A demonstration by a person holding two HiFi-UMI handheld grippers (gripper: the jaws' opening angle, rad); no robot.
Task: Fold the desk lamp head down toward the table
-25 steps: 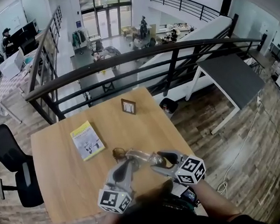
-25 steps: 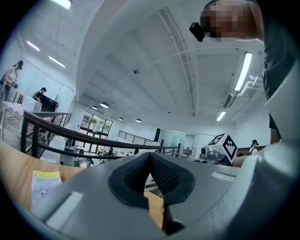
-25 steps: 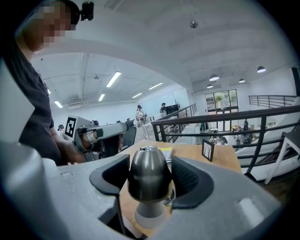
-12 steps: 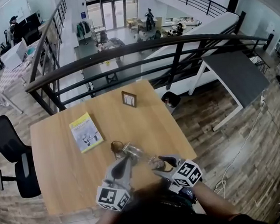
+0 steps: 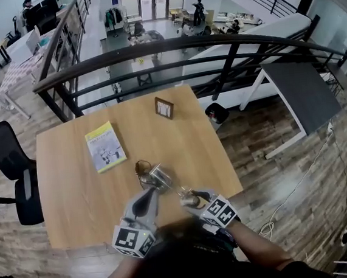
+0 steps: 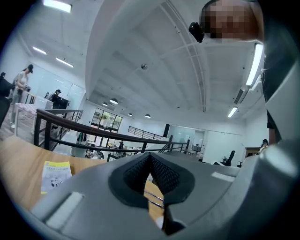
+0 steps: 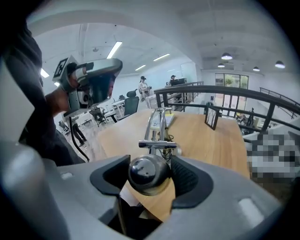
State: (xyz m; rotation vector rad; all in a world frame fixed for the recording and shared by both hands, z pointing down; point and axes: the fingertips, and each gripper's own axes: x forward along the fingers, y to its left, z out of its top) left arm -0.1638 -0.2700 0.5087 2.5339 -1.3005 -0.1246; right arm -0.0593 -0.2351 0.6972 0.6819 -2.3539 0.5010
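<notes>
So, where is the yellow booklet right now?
In the head view the yellow booklet lies flat on the left half of the wooden table, up-left of the desk lamp and left of the small picture frame.

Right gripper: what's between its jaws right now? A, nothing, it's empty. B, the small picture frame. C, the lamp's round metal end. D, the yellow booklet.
C: in the right gripper view, the right gripper has its jaws closed against both sides of the lamp's round metal end, while the booklet and frame lie farther off on the table.
</notes>
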